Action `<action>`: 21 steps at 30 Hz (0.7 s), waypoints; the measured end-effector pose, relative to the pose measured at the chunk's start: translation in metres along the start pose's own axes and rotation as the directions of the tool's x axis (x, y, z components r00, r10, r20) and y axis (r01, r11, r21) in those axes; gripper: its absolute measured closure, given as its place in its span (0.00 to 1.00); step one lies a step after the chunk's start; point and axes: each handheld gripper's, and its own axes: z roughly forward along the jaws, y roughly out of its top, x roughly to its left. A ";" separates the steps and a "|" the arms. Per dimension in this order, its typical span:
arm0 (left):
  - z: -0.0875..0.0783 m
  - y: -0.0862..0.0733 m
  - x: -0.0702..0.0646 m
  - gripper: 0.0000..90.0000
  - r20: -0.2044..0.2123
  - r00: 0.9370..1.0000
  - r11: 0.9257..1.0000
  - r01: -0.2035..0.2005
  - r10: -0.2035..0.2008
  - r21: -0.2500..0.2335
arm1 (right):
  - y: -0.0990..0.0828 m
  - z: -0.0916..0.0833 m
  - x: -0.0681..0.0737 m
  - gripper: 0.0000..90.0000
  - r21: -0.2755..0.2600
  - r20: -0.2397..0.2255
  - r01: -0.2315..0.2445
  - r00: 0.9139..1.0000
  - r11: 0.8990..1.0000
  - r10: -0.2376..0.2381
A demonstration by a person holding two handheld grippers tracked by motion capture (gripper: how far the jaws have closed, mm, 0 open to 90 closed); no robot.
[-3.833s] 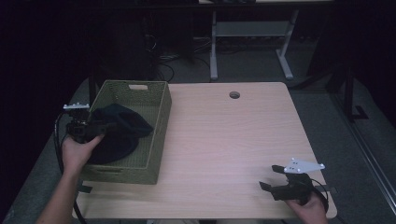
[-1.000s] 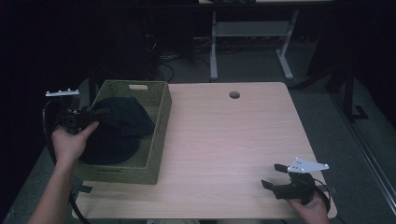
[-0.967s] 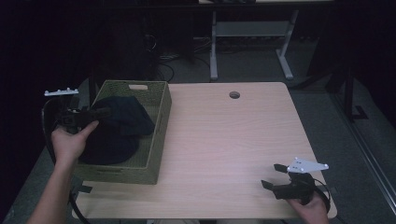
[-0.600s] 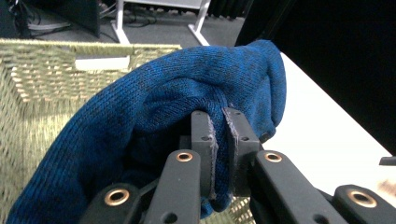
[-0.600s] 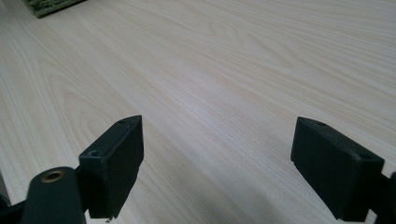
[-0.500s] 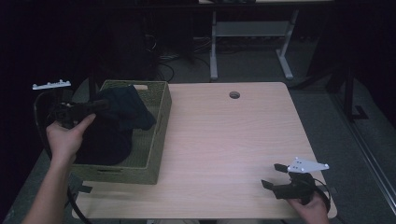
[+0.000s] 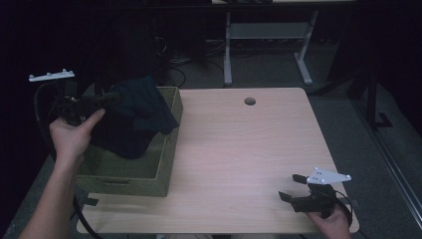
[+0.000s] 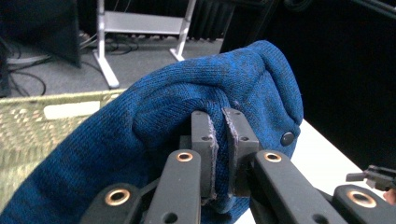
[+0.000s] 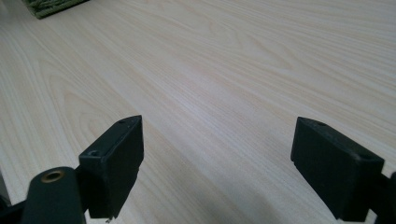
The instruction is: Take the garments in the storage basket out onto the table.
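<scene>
So the left gripper (image 7: 112, 97) has its fingers (image 8: 204, 135) clenched tight on a fold of a blue knit garment (image 8: 187, 116), looks like a sweater or cardigan, with a small dark button on it near the pinch. From the high view the cloth (image 7: 137, 117) is bunched up and hanging from the grip over the far part of the green woven basket (image 7: 149, 174), with its lower end draping down inside the basket. The basket sits at the left edge of the worktop (image 7: 239, 149), running from the far left corner toward the near one. The hand (image 7: 72, 137) holding that gripper is out past the left edge of the worktop, beside the basket's left wall.

The right gripper (image 7: 293, 186) is down by the near right corner of the worktop, well apart from the basket. Its fingers (image 9: 114, 161) are spread wide, released, with just bare wood grain between them. It's low over the worktop and angled toward the basket, whose corner peeks in at the top of the right gripper view.
</scene>
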 end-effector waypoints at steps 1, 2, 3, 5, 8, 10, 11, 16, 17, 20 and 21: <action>-0.001 0.003 -0.003 0.93 0.003 1.000 1.000 -0.007 0.007 -0.004 | 0.000 0.000 0.000 0.19 -0.001 0.000 -0.001 1.000 1.000 0.001; -0.001 0.005 -0.005 0.93 0.011 1.000 1.000 -0.011 0.012 -0.010 | 0.000 -0.001 0.000 0.19 -0.002 0.001 -0.001 1.000 1.000 0.001; -0.001 0.008 -0.008 0.93 0.014 1.000 1.000 -0.015 0.015 -0.012 | 0.000 -0.001 0.000 0.19 -0.003 0.001 -0.001 1.000 1.000 0.001; -0.002 0.013 -0.014 0.93 0.024 0.999 0.999 -0.028 0.028 -0.020 | 0.000 0.000 0.000 0.19 -0.002 0.000 -0.001 1.000 1.000 0.001; -0.001 0.020 -0.025 0.94 0.041 0.998 0.999 -0.044 0.045 -0.030 | 0.000 0.000 0.000 0.19 -0.002 0.000 0.000 1.000 1.000 0.000; 0.000 0.023 -0.032 0.94 0.054 0.997 0.998 -0.061 0.063 -0.033 | 0.000 0.000 0.000 0.19 -0.003 -0.002 0.000 1.000 1.000 0.000; 0.001 0.025 -0.036 0.94 0.063 0.996 0.997 -0.064 0.066 -0.033 | 0.000 -0.001 0.000 0.19 -0.005 0.000 0.001 1.000 1.000 -0.001; 0.009 0.030 -0.056 0.94 0.102 0.989 0.994 -0.105 0.108 -0.030 | 0.001 -0.001 0.000 0.19 -0.006 0.000 -0.002 1.000 1.000 0.002; 0.011 0.030 -0.060 0.94 0.111 0.987 0.993 -0.111 0.114 -0.030 | 0.001 -0.001 0.000 0.19 -0.007 0.001 -0.003 1.000 1.000 0.003; 0.016 0.033 -0.073 0.94 0.133 0.982 0.991 -0.133 0.136 -0.031 | 0.001 -0.001 -0.001 0.19 -0.009 0.000 -0.004 1.000 1.000 0.004; 0.018 0.034 -0.077 0.94 0.141 0.980 0.990 -0.140 0.143 -0.031 | 0.001 -0.002 -0.001 0.19 -0.010 -0.001 -0.005 1.000 1.000 0.005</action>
